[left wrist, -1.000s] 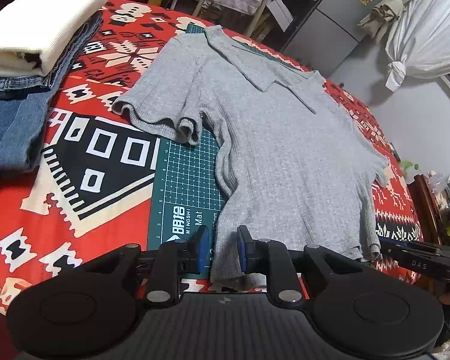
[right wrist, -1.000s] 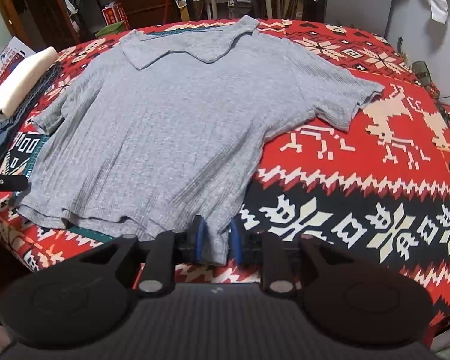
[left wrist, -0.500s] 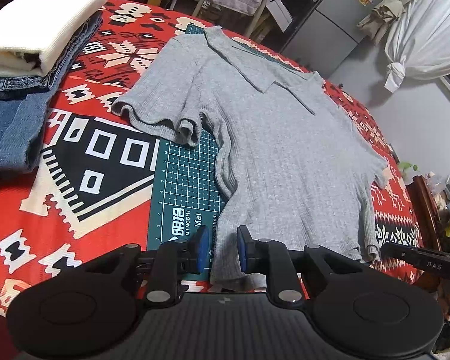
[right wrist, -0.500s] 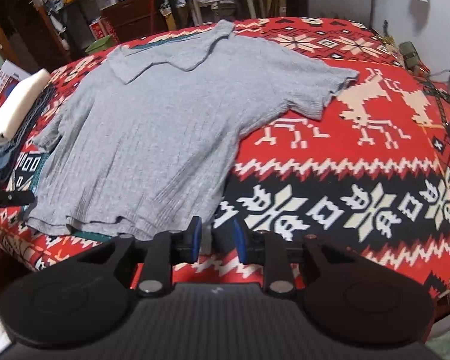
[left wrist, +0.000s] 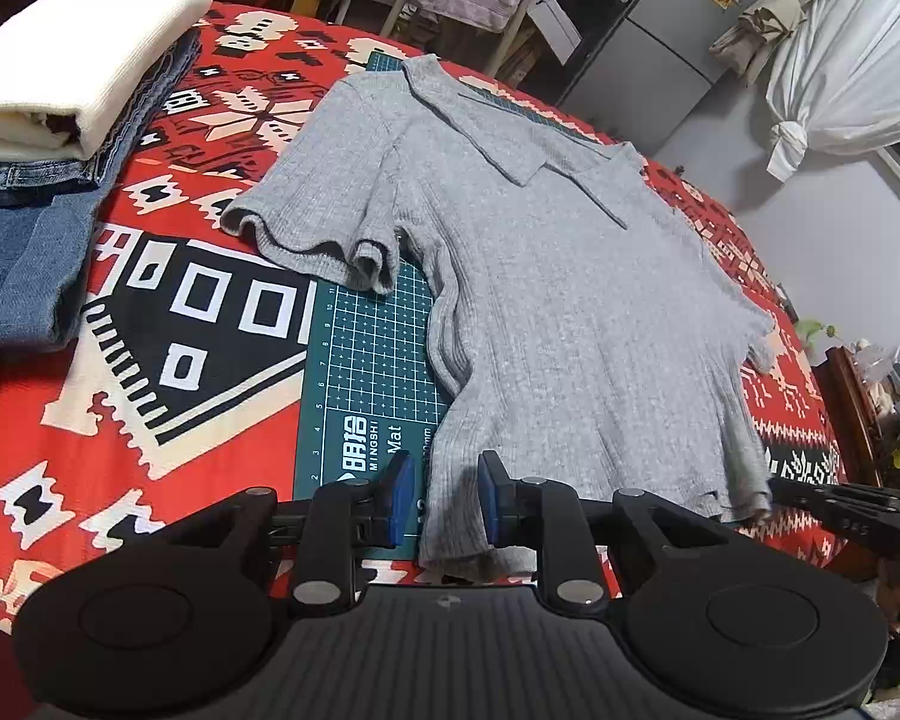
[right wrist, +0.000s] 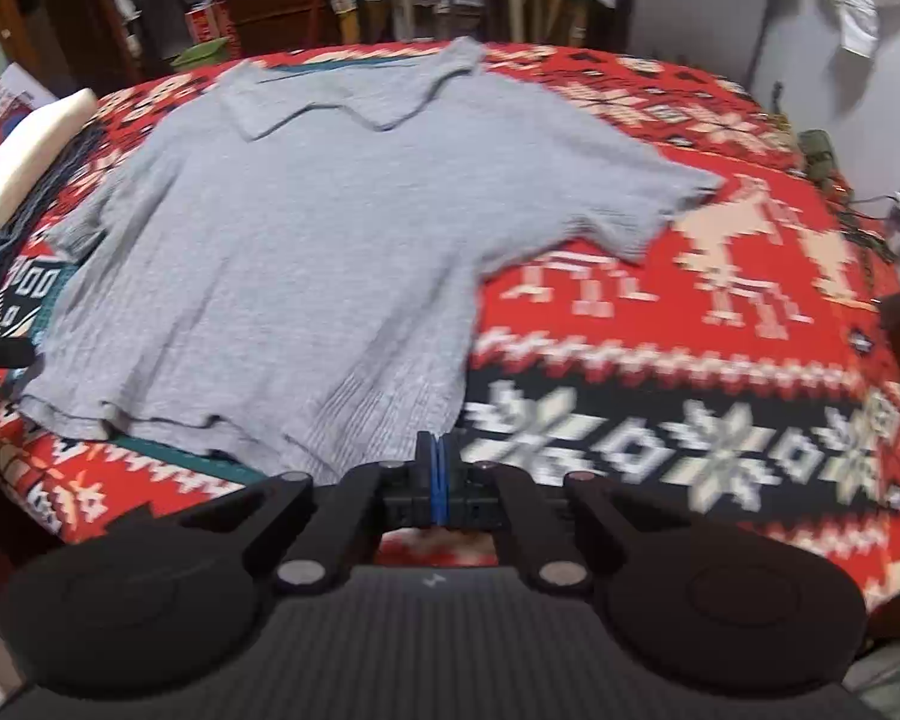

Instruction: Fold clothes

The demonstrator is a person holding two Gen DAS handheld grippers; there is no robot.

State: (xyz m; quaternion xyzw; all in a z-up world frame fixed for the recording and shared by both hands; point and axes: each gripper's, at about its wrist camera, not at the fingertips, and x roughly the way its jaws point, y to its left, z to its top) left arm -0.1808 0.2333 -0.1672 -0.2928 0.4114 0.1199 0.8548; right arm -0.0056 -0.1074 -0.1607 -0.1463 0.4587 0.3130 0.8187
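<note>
Grey polo shirt (left wrist: 546, 312) flat on cutting mat (left wrist: 372, 372). Ur L gripper (left wrist: 439, 495) agape round hem corner; R gripper (right wrist: 437, 468) clenched, fabric betw pads unclear. Uneven lift = skewed fold.

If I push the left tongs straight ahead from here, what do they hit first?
The left tongs stand open astride the near hem corner of the grey polo shirt, so they would likely run into more of that shirt's body first, bunching it over the green cutting mat.
</note>
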